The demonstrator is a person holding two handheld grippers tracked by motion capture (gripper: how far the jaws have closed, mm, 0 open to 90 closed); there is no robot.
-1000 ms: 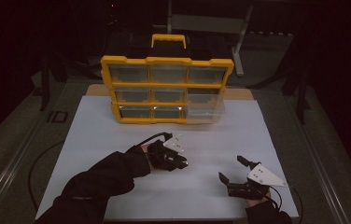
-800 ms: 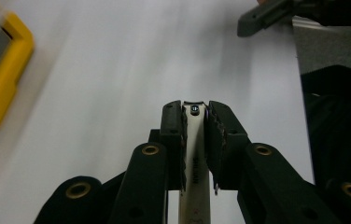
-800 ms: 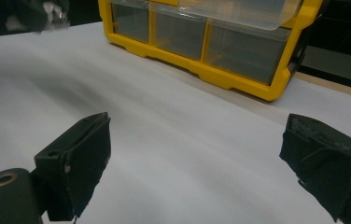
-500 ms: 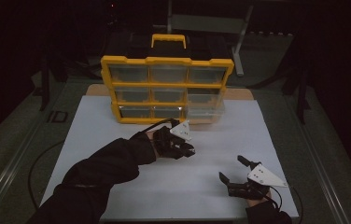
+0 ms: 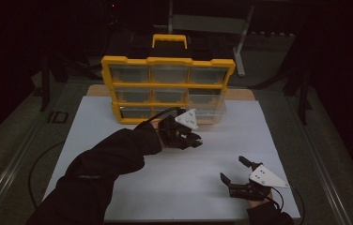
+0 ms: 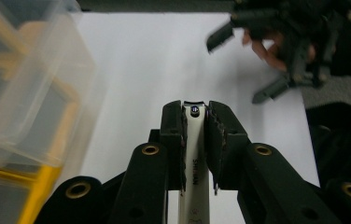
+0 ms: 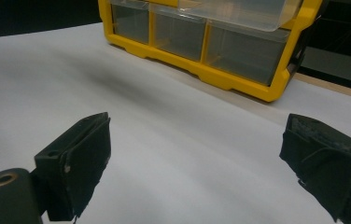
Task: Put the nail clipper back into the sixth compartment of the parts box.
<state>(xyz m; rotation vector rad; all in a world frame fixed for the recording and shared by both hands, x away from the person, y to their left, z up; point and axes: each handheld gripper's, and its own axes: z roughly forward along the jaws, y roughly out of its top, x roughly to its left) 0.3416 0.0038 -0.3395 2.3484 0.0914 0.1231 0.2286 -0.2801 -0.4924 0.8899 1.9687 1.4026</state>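
Note:
My left gripper (image 5: pixel 194 140) hangs above the white mat in front of the yellow drawer organizer (image 5: pixel 167 61). In the left gripper view its jaws (image 6: pixel 195 109) are shut on a slim cream-coloured tool (image 6: pixel 195 158) with a small rivet at its tip and printed letters on its side. A clear drawer (image 5: pixel 207 101) sticks out of the organizer's right side, seen blurred in the left gripper view (image 6: pixel 29 79). My right gripper (image 5: pixel 232 168) rests low near the mat's front right, open with nothing between its pads (image 7: pixel 197 154). It also appears far off (image 6: pixel 236 70).
The white mat (image 5: pixel 118 117) covers most of the table, with bare room between the two grippers and at the left. The organizer's black handle top (image 5: pixel 169 40) and a metal stand (image 5: pixel 240 51) lie behind. A cable (image 5: pixel 38 164) trails at the left edge.
My left gripper has risen off the mat and moved right and toward the organizer, still shut on the cream tool. The right gripper has stayed in place.

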